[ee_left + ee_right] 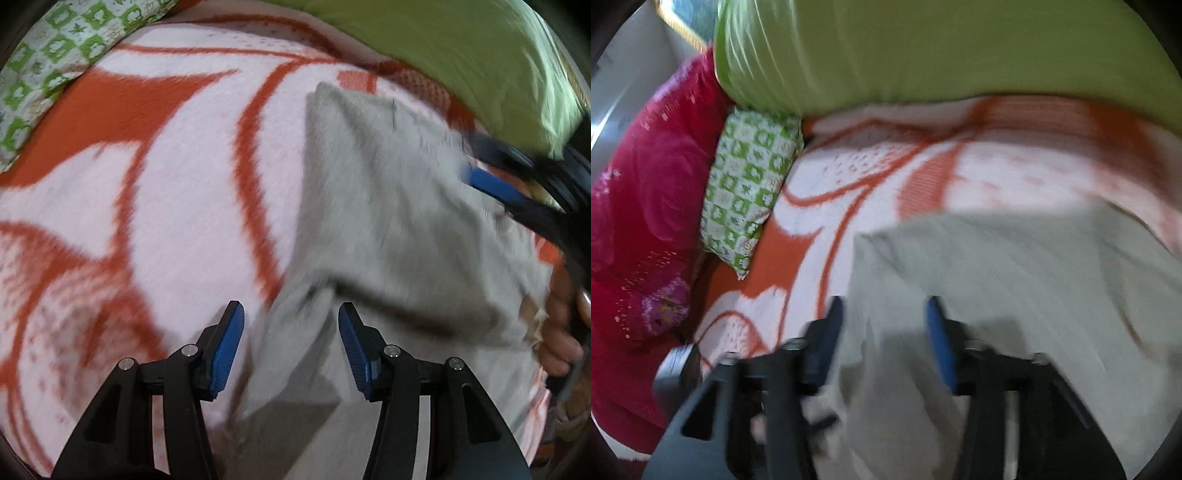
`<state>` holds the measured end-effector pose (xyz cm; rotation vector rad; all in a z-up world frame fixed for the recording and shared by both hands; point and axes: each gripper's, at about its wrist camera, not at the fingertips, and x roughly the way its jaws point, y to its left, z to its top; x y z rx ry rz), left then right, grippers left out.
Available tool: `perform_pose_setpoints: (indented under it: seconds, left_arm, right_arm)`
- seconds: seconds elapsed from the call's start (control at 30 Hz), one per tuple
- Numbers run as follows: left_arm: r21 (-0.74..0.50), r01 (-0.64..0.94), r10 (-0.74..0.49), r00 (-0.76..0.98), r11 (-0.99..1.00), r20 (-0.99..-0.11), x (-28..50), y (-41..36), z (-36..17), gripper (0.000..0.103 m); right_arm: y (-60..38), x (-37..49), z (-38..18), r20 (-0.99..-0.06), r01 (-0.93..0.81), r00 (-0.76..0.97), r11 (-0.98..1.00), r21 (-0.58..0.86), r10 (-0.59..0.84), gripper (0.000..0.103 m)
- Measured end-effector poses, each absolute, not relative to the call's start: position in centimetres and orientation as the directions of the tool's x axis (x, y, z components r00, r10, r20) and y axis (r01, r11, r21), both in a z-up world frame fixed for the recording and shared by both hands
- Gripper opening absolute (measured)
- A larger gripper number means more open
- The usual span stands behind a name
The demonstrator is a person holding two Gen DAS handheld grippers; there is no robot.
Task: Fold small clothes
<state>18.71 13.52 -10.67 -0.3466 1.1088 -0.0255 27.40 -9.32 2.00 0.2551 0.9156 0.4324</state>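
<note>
1. Two grippers are in your hands, and both point down at a bed.
2. Your left gripper (pixel 291 314) has its jaws apart. A strip of the grey cloth (pixel 388 221) lies under the gap between them, but the blue pads (pixel 232 343) do not press on it.
3. Your right gripper (pixel 884 314) also has its jaws apart. The grey cloth (pixel 1015 280) lies under them, and nothing is pinched. This view is blurry.
4. That grey cloth lies on the orange and white blanket (pixel 147 192), toward its right side. One part is folded over another, with a corner pointing to the far side.
5. Seen from the left wrist, your right gripper (pixel 495 184) is at the far right edge of the cloth, and your hand (pixel 561 325) holds its handle.
6. One green checked pillow (pixel 746 192) sits at the far left of the blanket. A big plain green cushion (pixel 942 51) lies along the far side. A red blanket (pixel 646 206) with flowers is further left.
</note>
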Motion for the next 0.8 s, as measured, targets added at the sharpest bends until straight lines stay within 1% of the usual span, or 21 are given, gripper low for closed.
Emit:
perform_pose_setpoints:
  seconds: [0.07, 0.13, 0.2, 0.37, 0.47, 0.53, 0.67, 0.8]
  left_arm:
    - [-0.277, -0.137, -0.193, 0.436, 0.951, -0.879, 17.3, 13.7, -10.8, 0.054]
    - [-0.275, -0.124, -0.200, 0.424, 0.953, -0.883, 15.4, 13.8, -10.7, 0.054]
    - [-0.280, -0.124, -0.209, 0.408, 0.952, -0.889, 13.7, 14.0, -10.9, 0.058]
    - [-0.285, -0.114, -0.225, 0.372, 0.952, -0.901, 9.5, 14.2, -10.9, 0.061]
    - [-0.283, -0.112, -0.229, 0.347, 0.953, -0.909, 7.0, 14.3, -10.7, 0.064]
    - [-0.297, -0.108, -0.247, 0.335, 0.949, -0.909, 5.4, 14.6, -10.8, 0.068]
    - [-0.263, -0.065, -0.229, 0.324, 0.963, -0.918, 2.2, 14.5, -11.2, 0.068]
    - [-0.273, 0.000, -0.260, 0.302, 0.962, -0.917, -0.8, 14.4, -11.1, 0.070]
  right_arm:
    - [-12.5, 23.8, 2.0, -0.710, -0.190, 0.543, 0.889, 0.416, 0.448, 0.055]
    - [-16.3, 19.3, 1.8, -0.726, -0.095, 0.562, 0.903, 0.419, 0.396, 0.055]
    - [-19.1, 14.4, 1.8, -0.732, -0.007, 0.591, 0.909, 0.416, 0.340, 0.055]
    - [-24.3, 3.8, 1.1, -0.748, 0.179, 0.626, 0.894, 0.410, 0.218, 0.055]
    - [-26.1, -0.9, 0.6, -0.757, 0.260, 0.632, 0.876, 0.407, 0.164, 0.055]
    - [-26.5, -3.1, 0.1, -0.763, 0.300, 0.631, 0.862, 0.409, 0.143, 0.055]
    - [-25.7, -7.1, -0.3, -0.766, 0.351, 0.636, 0.851, 0.391, 0.090, 0.055]
    - [-24.6, -11.0, -0.7, -0.766, 0.368, 0.640, 0.851, 0.374, 0.060, 0.057]
